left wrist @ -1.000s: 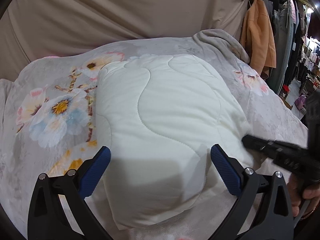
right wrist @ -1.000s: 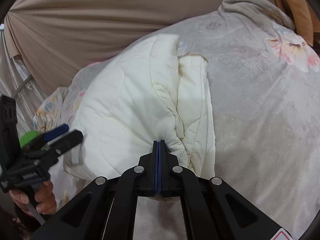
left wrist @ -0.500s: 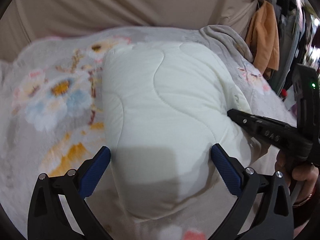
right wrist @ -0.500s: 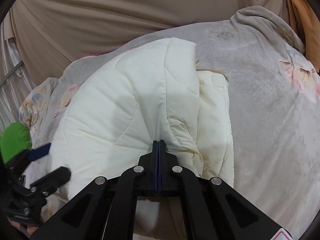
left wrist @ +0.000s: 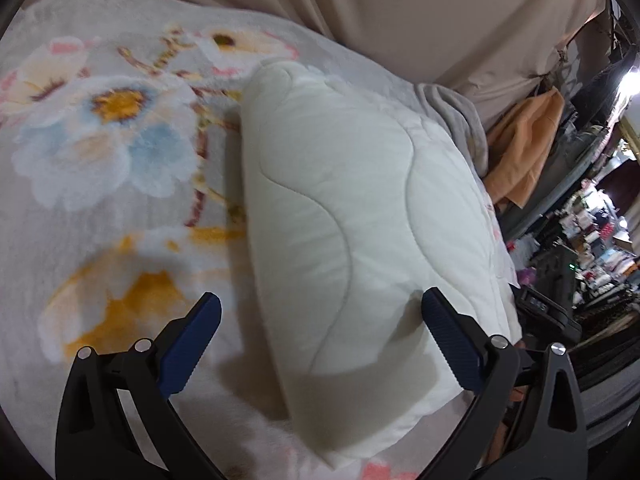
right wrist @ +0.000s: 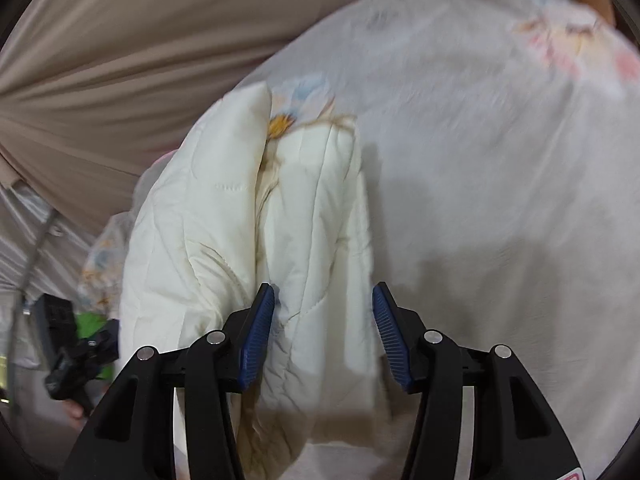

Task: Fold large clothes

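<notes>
A cream quilted garment [left wrist: 352,216] lies folded in a thick bundle on a grey floral blanket [left wrist: 100,184]. My left gripper [left wrist: 320,340] is open and empty, its blue pads on either side of the bundle's near end. In the right wrist view the bundle [right wrist: 248,240] shows its layered folded edges. My right gripper [right wrist: 323,340] is open, its jaws around one folded layer without pinching it. The left gripper shows at the left edge of the right wrist view [right wrist: 72,352].
Beige curtains [left wrist: 400,12] hang behind the bed. An orange garment [left wrist: 524,148] hangs at the right, with cluttered shelves [left wrist: 600,248] beyond. The grey blanket spreads out to the right of the bundle [right wrist: 500,160].
My right gripper has opened and let go of the garment's fold. Both views have shifted and are blurred; the left view has swung left, so the bundle now appears more to the right.
</notes>
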Available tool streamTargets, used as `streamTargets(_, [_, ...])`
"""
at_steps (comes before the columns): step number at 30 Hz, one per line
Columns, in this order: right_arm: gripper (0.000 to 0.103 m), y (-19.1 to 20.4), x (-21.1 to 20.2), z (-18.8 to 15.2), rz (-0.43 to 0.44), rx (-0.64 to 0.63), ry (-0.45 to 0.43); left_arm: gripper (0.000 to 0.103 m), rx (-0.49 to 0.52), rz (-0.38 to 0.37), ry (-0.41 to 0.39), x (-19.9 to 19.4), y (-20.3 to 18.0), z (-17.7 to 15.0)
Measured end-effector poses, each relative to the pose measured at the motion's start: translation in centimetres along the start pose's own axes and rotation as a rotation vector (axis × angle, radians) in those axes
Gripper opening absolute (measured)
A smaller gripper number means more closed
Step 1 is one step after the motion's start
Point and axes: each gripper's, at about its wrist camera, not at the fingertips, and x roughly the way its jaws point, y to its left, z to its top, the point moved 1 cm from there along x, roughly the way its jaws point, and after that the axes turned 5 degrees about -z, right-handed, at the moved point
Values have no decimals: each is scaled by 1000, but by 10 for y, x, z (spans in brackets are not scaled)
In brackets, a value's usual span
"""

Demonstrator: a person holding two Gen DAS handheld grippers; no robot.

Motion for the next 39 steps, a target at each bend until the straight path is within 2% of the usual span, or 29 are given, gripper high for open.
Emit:
streamTargets(3, [58,-2,13,5,42,8,30,98,9,-52,41,17,-6,1])
streamTargets(11, [58,5,41,25,123,0,89,98,9,-13,51,38,-15,13])
streamTargets(14, [48,6,49,31,163,0,97,98,48,9,47,40,-22,17])
streamTargets(15, [40,6,49,29,170,-4,91,98,67,16,41,39,-25,15])
streamTargets(16, [32,6,47,28,170,-15,78,93,91,23,31,37,-30,15])
streamTargets(17, [29,10,42,27,162,-27,58,90,118,32,20,35,-34,15])
streamTargets(19, [21,13,32,26,150,-37,20,77,182,56,-10,27,-46,16])
streamTargets(21, [18,20,19,22,140,-54,-26,69,229,67,-37,18,-56,18])
streamTargets(25, [16,37,-10,21,138,-93,-128,61,310,61,-97,-3,-77,26])
streamTargets(31, [16,85,-66,24,125,-203,-317,60,461,53,-249,-58,-119,37])
streamTargets(39, [16,176,-163,30,193,-387,-606,60,651,39,-546,-165,-166,45])
